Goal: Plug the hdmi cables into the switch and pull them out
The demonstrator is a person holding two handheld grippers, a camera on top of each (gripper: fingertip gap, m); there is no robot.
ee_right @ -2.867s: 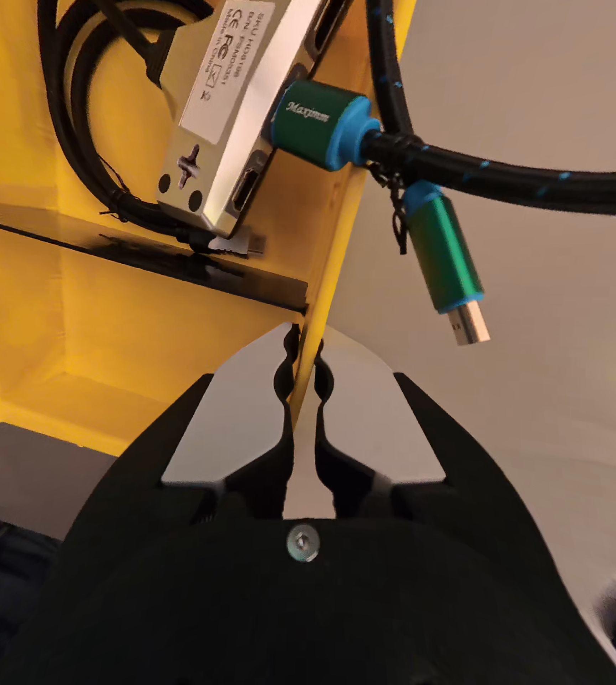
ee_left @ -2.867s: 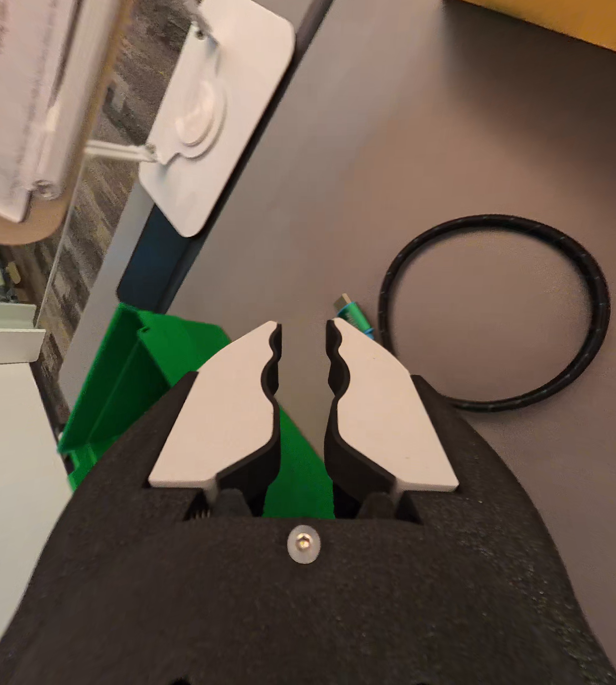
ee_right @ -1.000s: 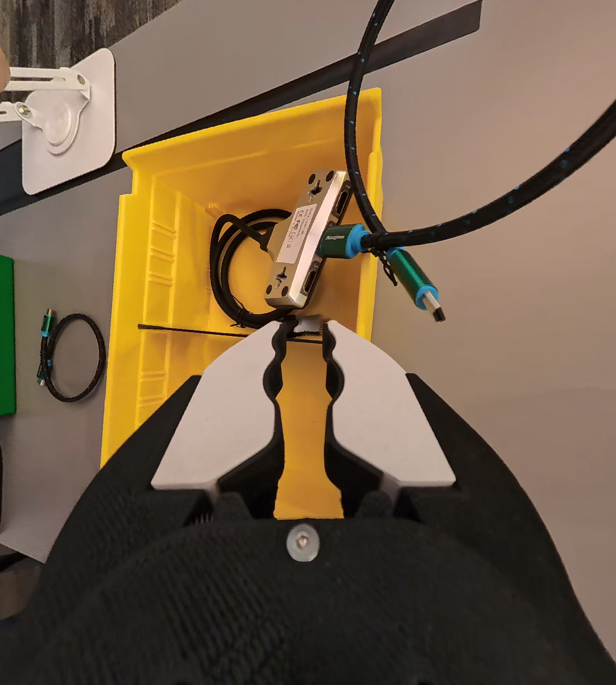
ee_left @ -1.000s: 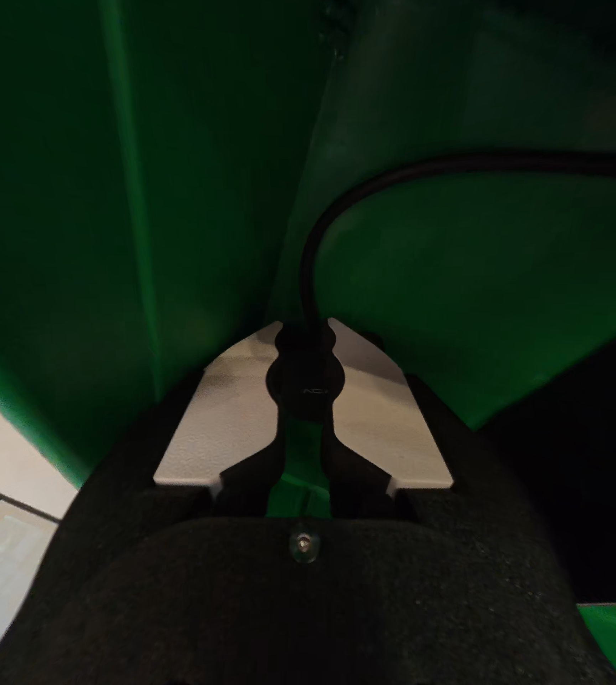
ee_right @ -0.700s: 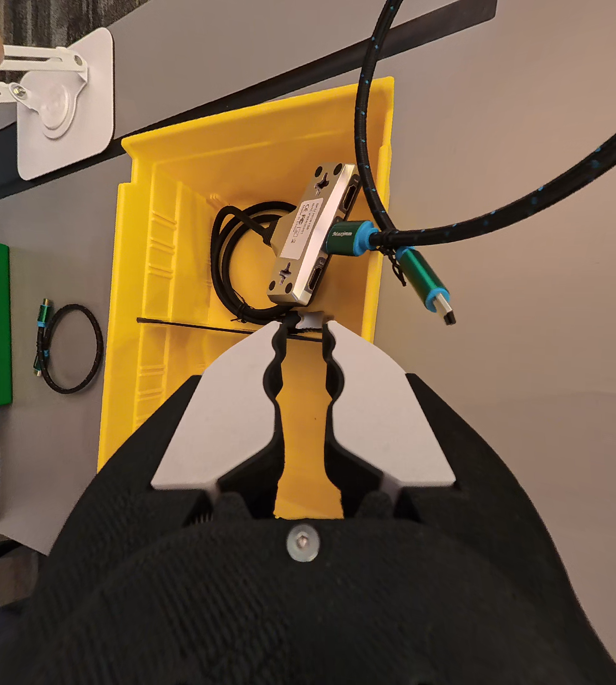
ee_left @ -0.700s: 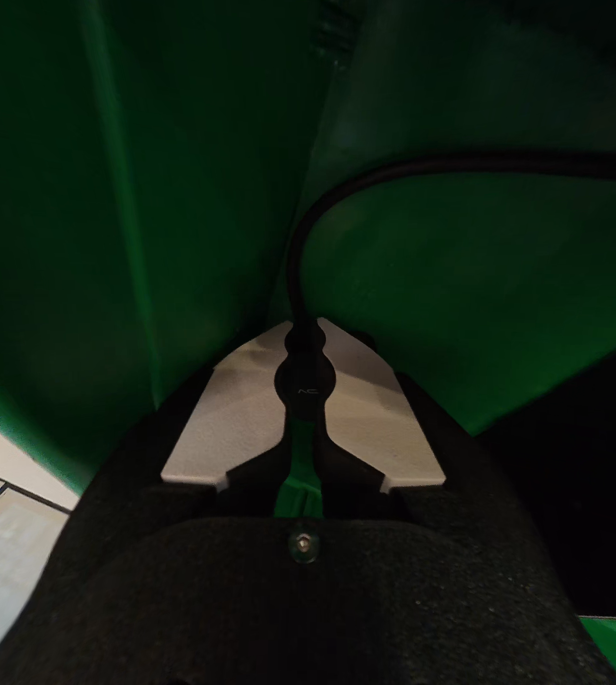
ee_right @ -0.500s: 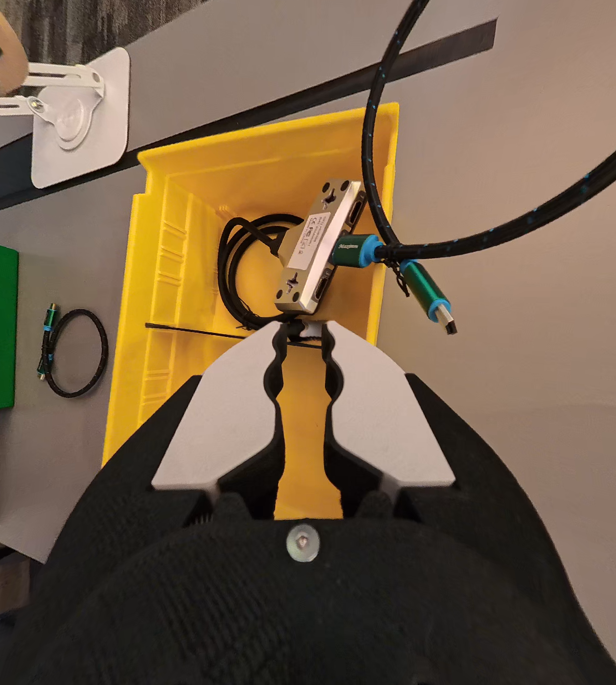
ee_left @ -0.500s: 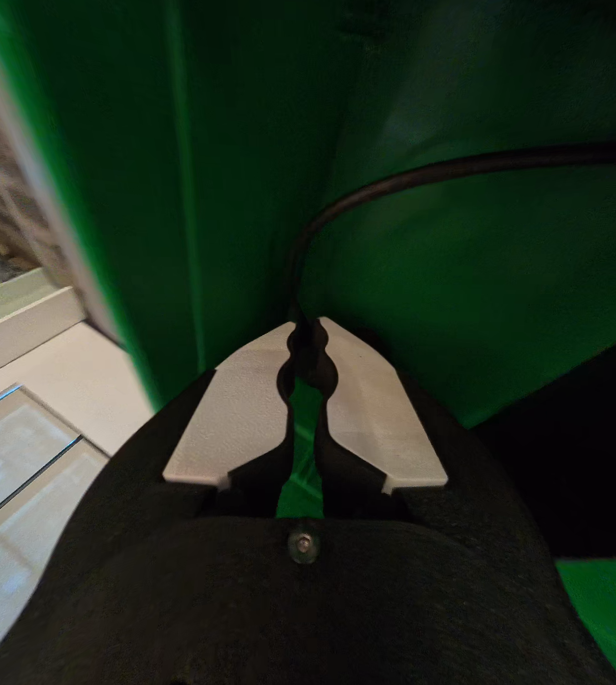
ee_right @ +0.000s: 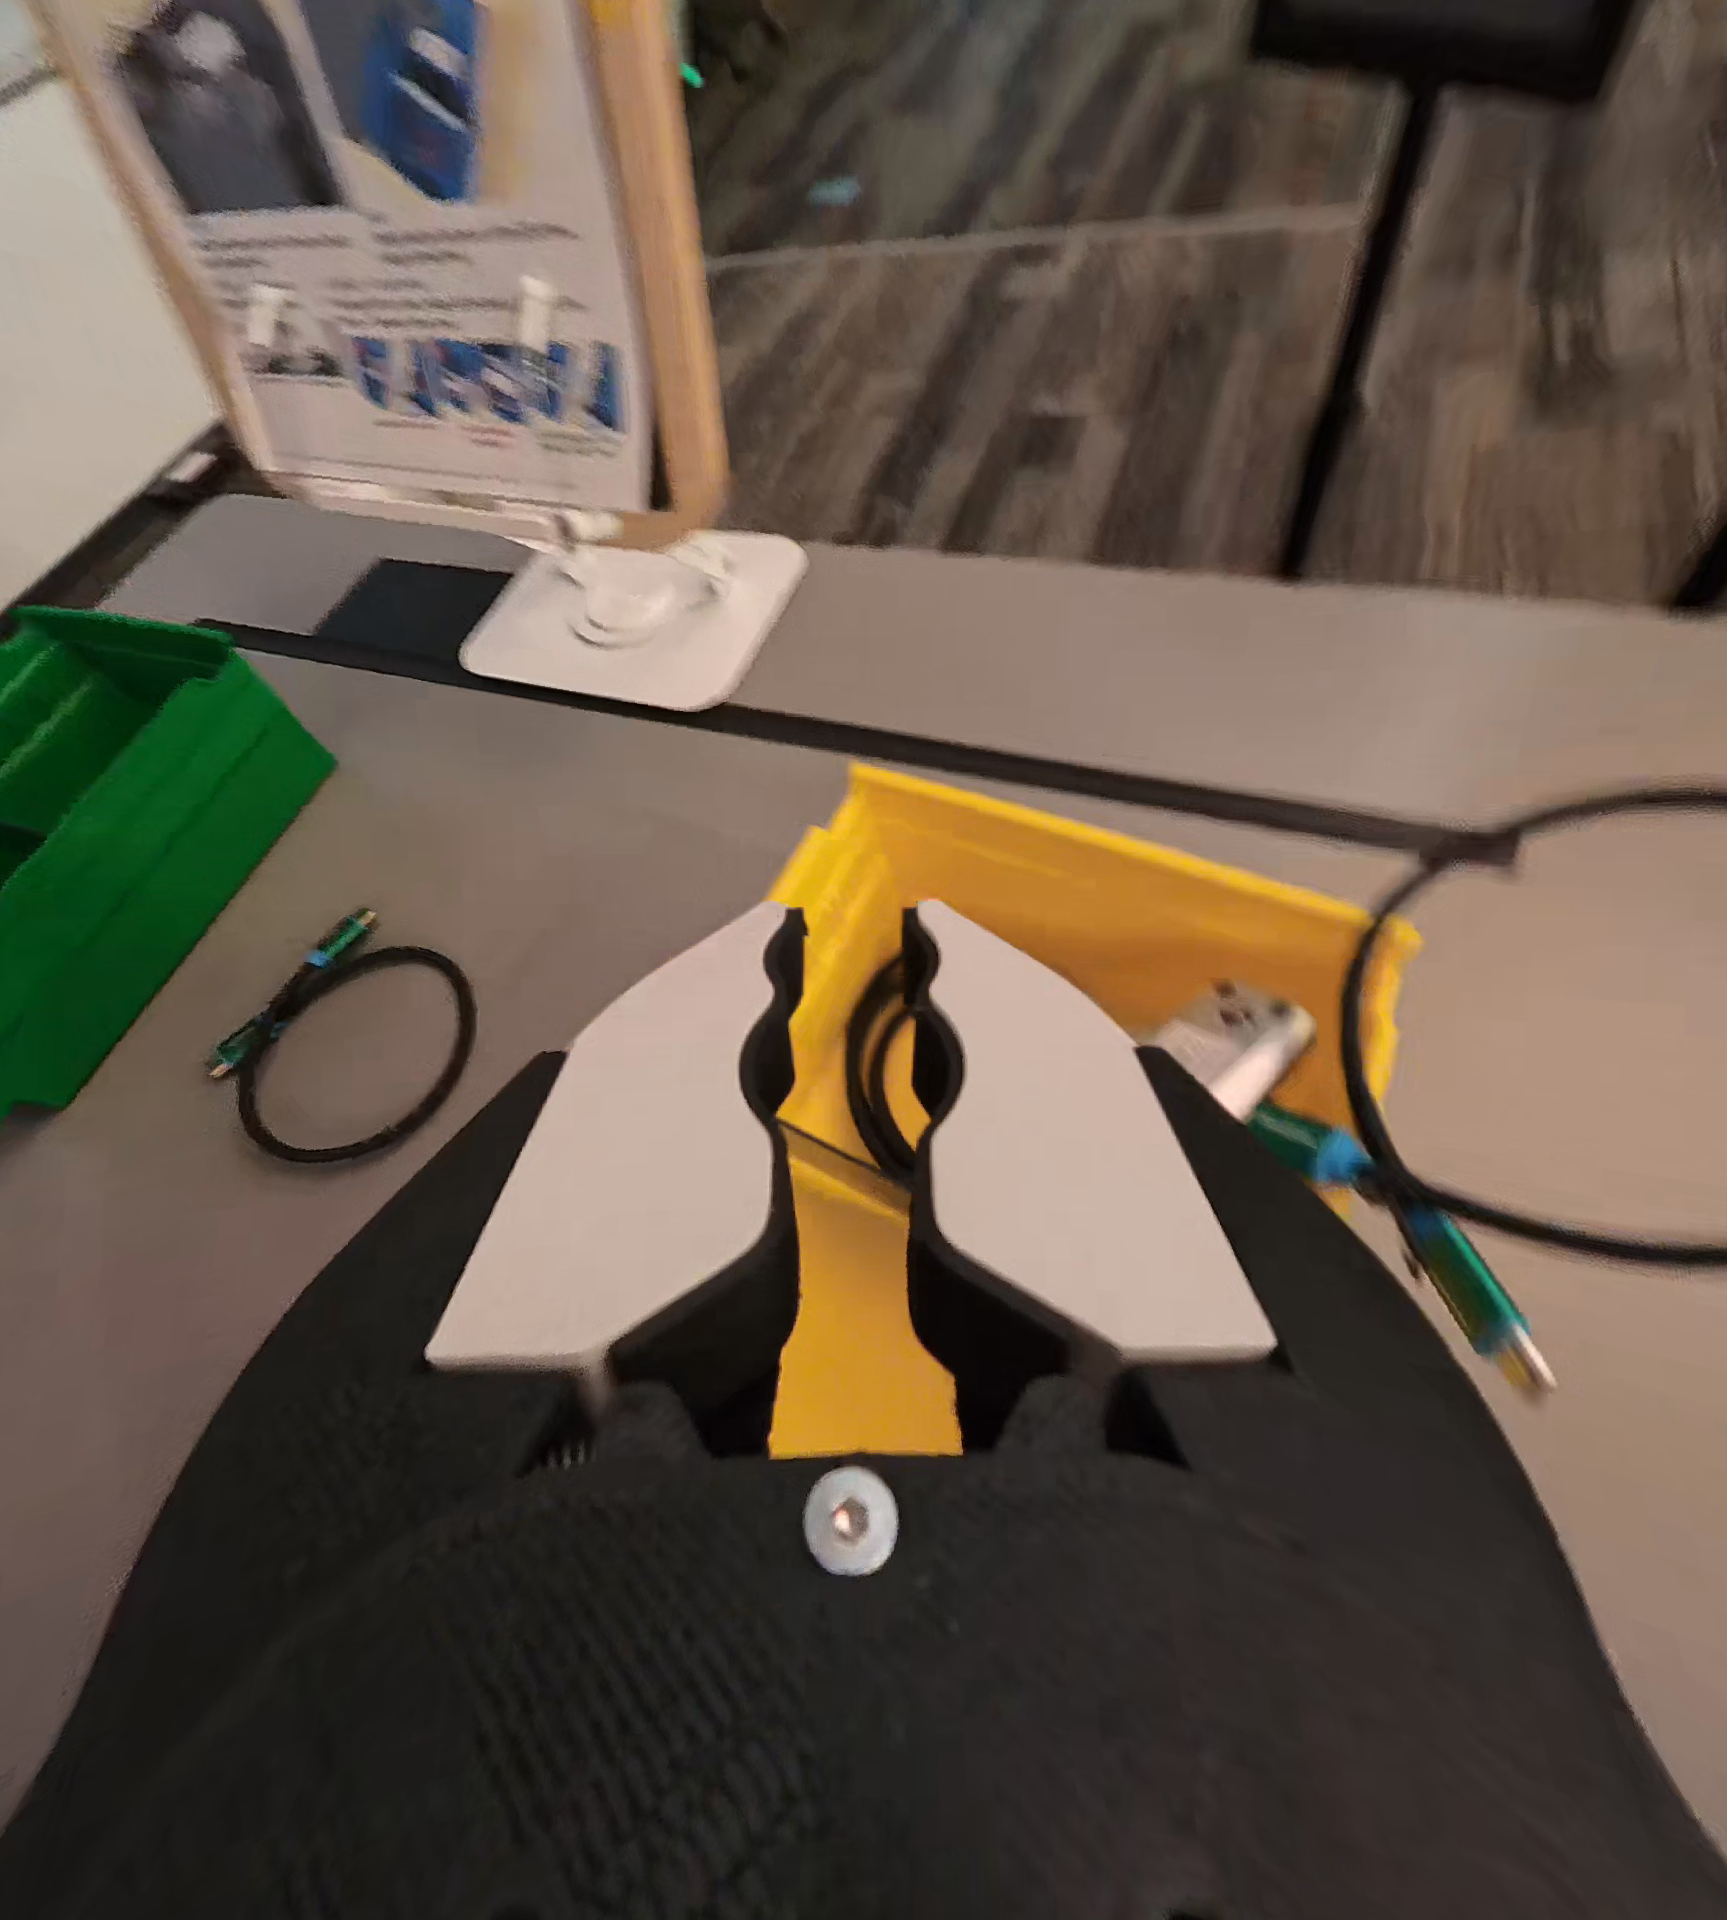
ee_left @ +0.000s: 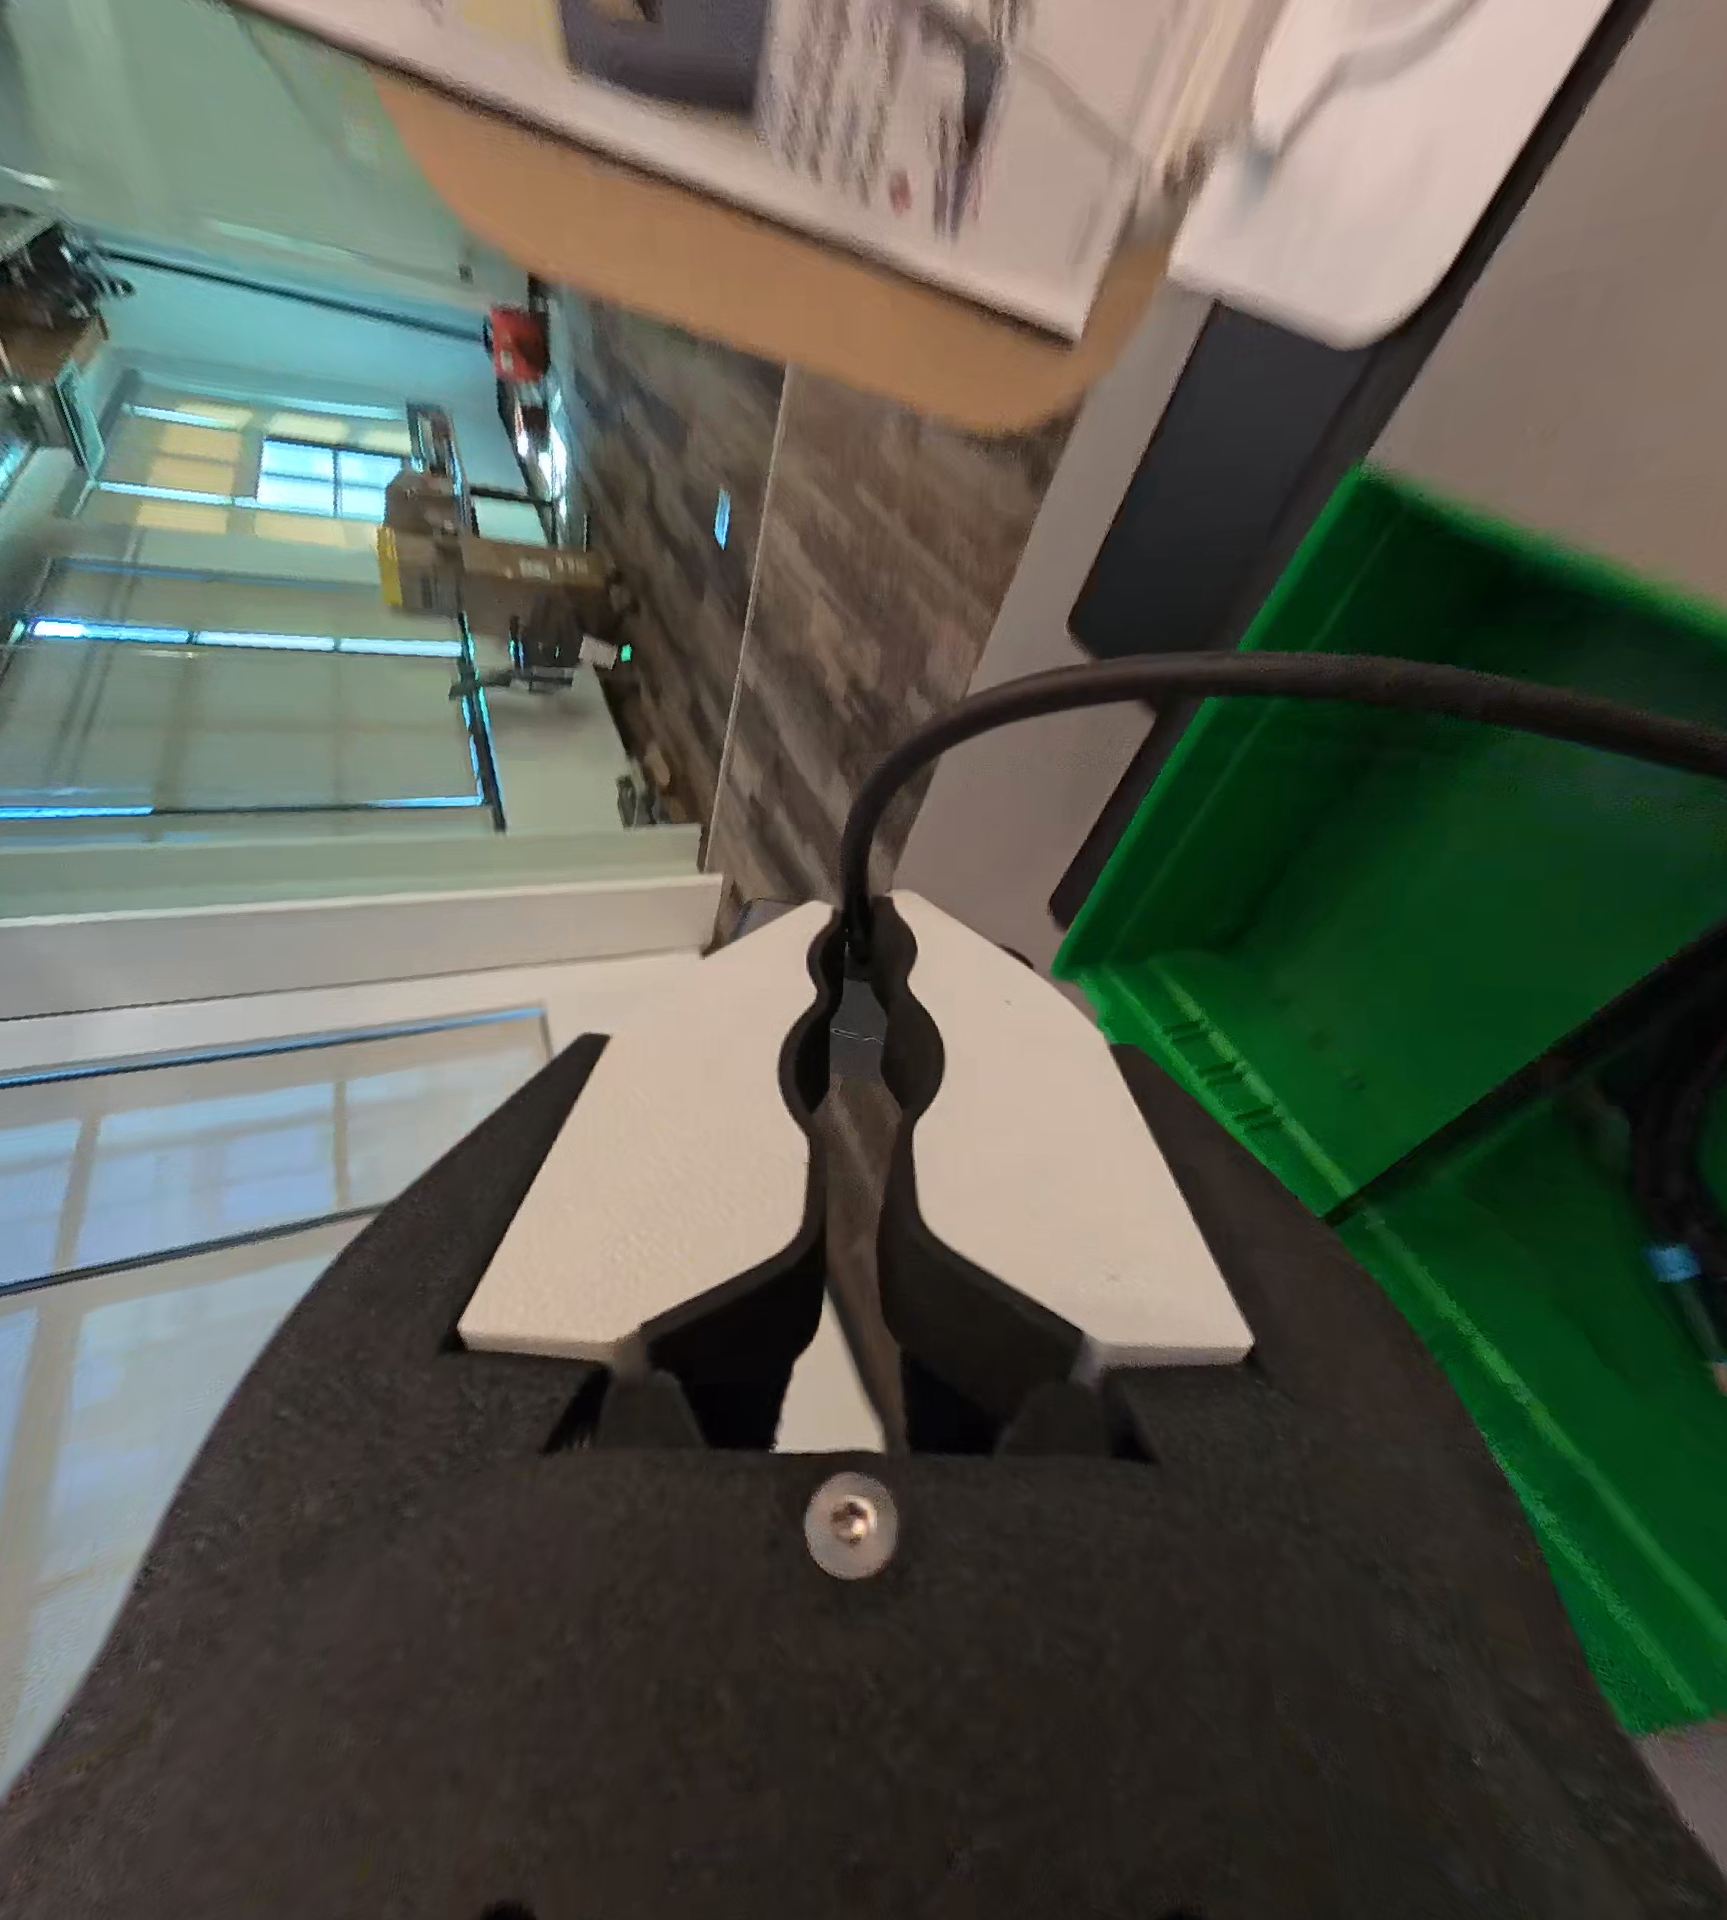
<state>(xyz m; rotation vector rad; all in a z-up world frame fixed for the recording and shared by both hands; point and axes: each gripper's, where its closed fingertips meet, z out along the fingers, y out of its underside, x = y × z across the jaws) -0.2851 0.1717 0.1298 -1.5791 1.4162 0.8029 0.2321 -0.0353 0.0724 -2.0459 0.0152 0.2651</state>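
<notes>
My left gripper is shut on the plug of a thin black cable. The cable arcs up from my fingertips and runs right over the green bin. My right gripper is open and empty, above the near side of the yellow bin. The silver switch lies in that bin with a green-and-blue HDMI plug in its side. A second green plug lies loose outside the bin on a black braided cable.
A small coiled cable lies on the grey table between the green bin and the yellow bin. A sign stand with a white base is at the table's far edge. More coiled cables sit in the green bin. About 15 cm separates my right fingertips from the silver switch.
My left gripper has risen out of the green bin with the black cable's plug in it. My right gripper has tipped from looking straight down to looking across the table, still open.
</notes>
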